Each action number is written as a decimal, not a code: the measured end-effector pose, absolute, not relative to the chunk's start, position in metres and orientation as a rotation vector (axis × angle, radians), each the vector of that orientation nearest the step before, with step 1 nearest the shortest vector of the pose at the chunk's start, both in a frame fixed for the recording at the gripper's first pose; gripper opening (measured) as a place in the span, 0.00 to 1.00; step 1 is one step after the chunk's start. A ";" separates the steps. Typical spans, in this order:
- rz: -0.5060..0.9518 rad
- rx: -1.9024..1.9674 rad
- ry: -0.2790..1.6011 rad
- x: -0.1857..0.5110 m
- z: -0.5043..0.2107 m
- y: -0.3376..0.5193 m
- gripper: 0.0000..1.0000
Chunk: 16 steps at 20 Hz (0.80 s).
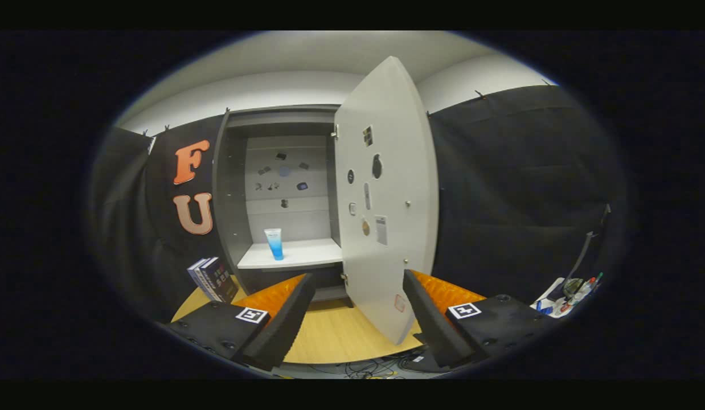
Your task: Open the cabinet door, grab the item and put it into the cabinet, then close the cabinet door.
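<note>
1. Tube (274,244) is the item here, and it is standing upright on the white shelf (298,254) inside the cabinet (230,188), well beyond the tongs (358,319).
2. Tongs are hanging released, fingers spread wide with nothing between them but bare desk (330,336); they are gripping nothing.
3. Just ahead of the right finger, the door (386,193) is standing swung open, its lower corner reaching down close to that finger, though whether they are touching I cannot tell.
4. Stickers are showing on the door's inner face and on the cabinet's back wall; a small knob is sitting near the door's free edge.
5. Books (213,279) are leaning on the desk just left of the cabinet, beyond the left finger.
6. Pens and clutter (569,293) are lying far off to the right, well apart from everything else.
7. Judging by the layout, opening and placing look done, so the closing step is the one in hand.
8. Next move is calling for the tongs to get around to the door's outer face or free edge and push it leftward until it is shutting flush, keeping clear of the tube.
</note>
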<state>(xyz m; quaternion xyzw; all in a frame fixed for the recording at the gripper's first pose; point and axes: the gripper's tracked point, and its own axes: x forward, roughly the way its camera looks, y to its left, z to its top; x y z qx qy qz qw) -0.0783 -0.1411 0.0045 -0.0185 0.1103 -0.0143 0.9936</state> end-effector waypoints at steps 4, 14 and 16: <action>-0.099 -0.021 0.209 -0.090 0.009 -0.201 0.99; -0.147 0.019 0.253 -0.028 -0.052 -0.300 0.99; -0.133 0.023 0.257 -0.011 -0.066 -0.306 0.98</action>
